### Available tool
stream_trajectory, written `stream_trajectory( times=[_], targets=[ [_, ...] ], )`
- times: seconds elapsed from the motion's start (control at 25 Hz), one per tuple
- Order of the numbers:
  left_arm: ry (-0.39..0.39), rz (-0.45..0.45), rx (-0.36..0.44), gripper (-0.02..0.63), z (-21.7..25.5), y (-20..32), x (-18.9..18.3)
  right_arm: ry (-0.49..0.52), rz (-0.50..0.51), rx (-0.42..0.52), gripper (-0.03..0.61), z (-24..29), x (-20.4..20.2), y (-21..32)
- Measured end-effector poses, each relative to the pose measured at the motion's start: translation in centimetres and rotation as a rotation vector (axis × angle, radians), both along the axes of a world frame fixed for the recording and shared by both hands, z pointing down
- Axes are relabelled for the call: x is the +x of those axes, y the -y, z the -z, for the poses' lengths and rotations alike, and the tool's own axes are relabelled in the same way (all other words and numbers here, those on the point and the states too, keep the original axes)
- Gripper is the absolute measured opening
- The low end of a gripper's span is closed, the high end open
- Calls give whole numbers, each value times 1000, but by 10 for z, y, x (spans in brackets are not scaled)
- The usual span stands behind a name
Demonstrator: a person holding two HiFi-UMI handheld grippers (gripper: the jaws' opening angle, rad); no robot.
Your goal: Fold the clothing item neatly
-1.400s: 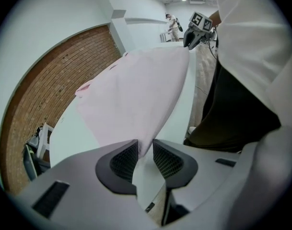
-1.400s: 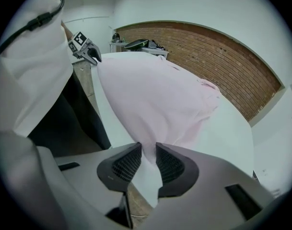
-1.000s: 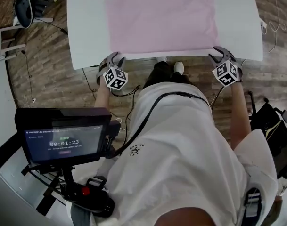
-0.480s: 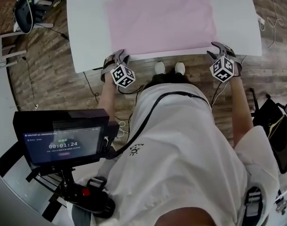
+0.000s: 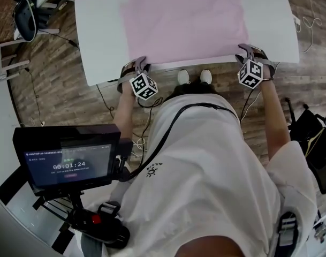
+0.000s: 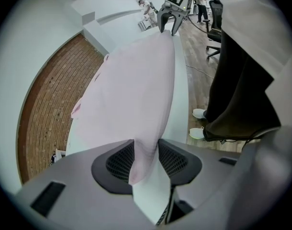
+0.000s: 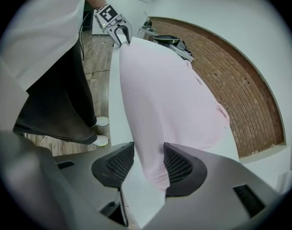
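I have the pink shirt (image 5: 184, 20) spread flat on the white tabletop (image 5: 101, 31), with its near hem along the edge closest to me. My left tool (image 5: 135, 64) sits at the hem's left corner. Its jaws are apart, with the fabric and the tabletop's edge between them but not pinched. My right tool (image 5: 250, 51) is at the right corner. Its jaws have just been opening and also stand apart, with the hem lying loose between them.
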State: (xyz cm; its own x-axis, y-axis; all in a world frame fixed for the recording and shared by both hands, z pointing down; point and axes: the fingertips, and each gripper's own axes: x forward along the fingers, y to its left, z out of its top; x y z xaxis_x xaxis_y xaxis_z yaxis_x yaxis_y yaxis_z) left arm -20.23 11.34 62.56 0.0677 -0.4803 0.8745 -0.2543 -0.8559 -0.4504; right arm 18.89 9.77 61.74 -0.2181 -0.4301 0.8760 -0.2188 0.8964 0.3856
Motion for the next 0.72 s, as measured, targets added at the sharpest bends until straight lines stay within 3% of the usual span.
stream_trajectory(
  times=[0.4,0.48,0.56,0.6,0.64,0.72],
  targets=[
    [-19,-3,-80,127,-8,-4,5,5,9,-76,173,-7,3,-2],
    [-26,-2,-98,108,-10,-6,5,13,0,-89,151,-8,3,-2],
    [-25,-2,-104,94,-11,-7,6,10,-11,-77,69,-7,5,2],
    [-22,0,-98,84,-10,-5,6,7,-16,-73,64,-6,5,4],
    [-19,4,-88,30,-8,-4,5,6,-19,-72,60,-5,5,5],
    [-17,15,-81,25,-4,-1,3,3,-17,-64,51,-3,2,7]
  ],
)
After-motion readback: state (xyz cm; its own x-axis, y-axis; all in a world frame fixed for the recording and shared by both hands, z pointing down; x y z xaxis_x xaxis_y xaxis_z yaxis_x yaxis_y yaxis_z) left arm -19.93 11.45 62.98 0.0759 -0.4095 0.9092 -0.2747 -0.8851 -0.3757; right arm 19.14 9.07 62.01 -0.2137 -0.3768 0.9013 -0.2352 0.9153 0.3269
